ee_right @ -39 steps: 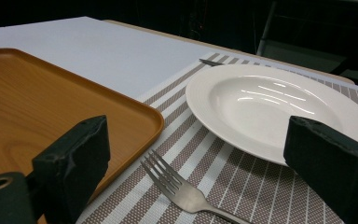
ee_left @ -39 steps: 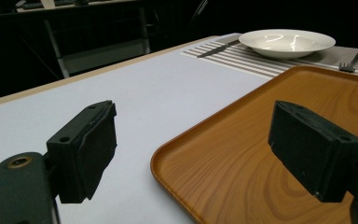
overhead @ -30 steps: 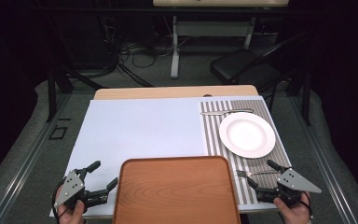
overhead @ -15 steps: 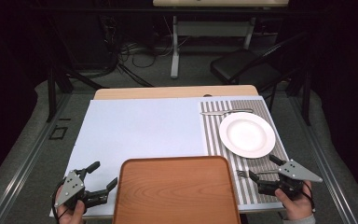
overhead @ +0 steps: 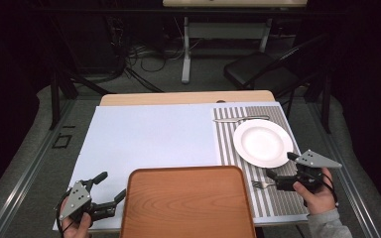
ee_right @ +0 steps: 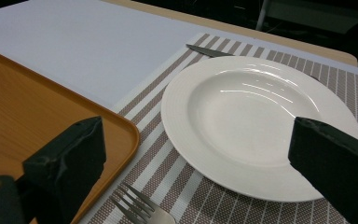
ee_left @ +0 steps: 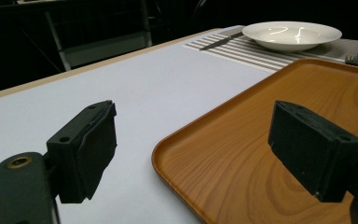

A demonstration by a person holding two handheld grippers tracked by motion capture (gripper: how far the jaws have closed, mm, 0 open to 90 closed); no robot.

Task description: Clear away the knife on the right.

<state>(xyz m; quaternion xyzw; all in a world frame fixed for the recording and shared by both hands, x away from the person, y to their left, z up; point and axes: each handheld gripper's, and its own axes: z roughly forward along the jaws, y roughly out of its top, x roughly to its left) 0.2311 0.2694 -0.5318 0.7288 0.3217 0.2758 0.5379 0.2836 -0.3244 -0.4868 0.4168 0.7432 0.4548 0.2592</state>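
Left to right across the high view. The left gripper (overhead: 110,188) rests at the near left corner of the white table sheet (overhead: 154,134), held in the person's left hand (overhead: 77,225); its jaws stand wide apart and hold nothing. In the left gripper view the near left corner of the wooden tray (ee_left: 279,140) lies between and beyond those jaws, not touched by them. The tray (overhead: 188,203) sits at the near edge of the table, centre, its right side lying over the striped placemat (overhead: 273,198).

On the placemat, a fork (overhead: 262,185) lies just beside the tray's right rim, tines toward the tray. A white plate (overhead: 263,143) sits farther back on the mat, and a knife (overhead: 240,118) lies beyond the plate along the mat's far edge.

The right gripper (overhead: 280,167), held in the right hand (overhead: 317,196), hovers over the near right of the placemat, jaws spread wide and empty. In the right gripper view the plate (ee_right: 261,121) lies between the jaws, with the fork (ee_right: 140,210) below near the left jaw.
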